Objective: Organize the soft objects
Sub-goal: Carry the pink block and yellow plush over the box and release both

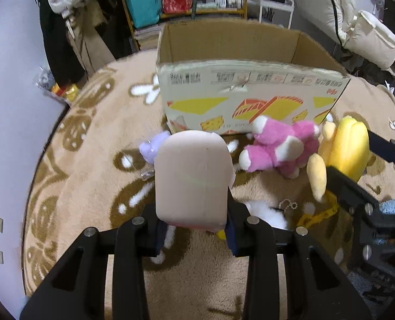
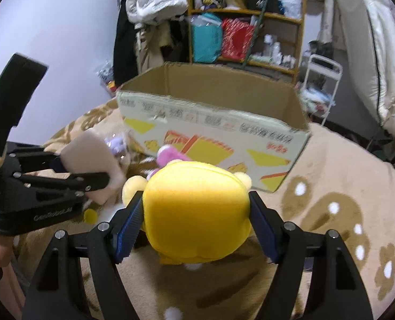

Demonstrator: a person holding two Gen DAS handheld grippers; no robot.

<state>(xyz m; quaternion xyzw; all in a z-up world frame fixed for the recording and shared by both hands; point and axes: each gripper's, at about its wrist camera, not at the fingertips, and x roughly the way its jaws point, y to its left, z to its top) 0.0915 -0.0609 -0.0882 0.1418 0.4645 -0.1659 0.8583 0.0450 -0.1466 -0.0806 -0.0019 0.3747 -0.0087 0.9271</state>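
The left gripper (image 2: 101,184) body reads "GenRobot.AI".

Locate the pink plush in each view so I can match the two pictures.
Left wrist: pink plush lies right of centre on the rug, just before the box.
Right wrist: only its top peeks out at centre, behind the yellow plush.
Shared landmark: the box.

Ahead of both grippers the cardboard box (image 1: 240,90) stands open-topped, its near wall blocking any low approach. A pink plush (image 1: 280,146) and a small purple toy (image 1: 150,148) lie against that wall; bare rug (image 2: 344,176) lies right of the right gripper.
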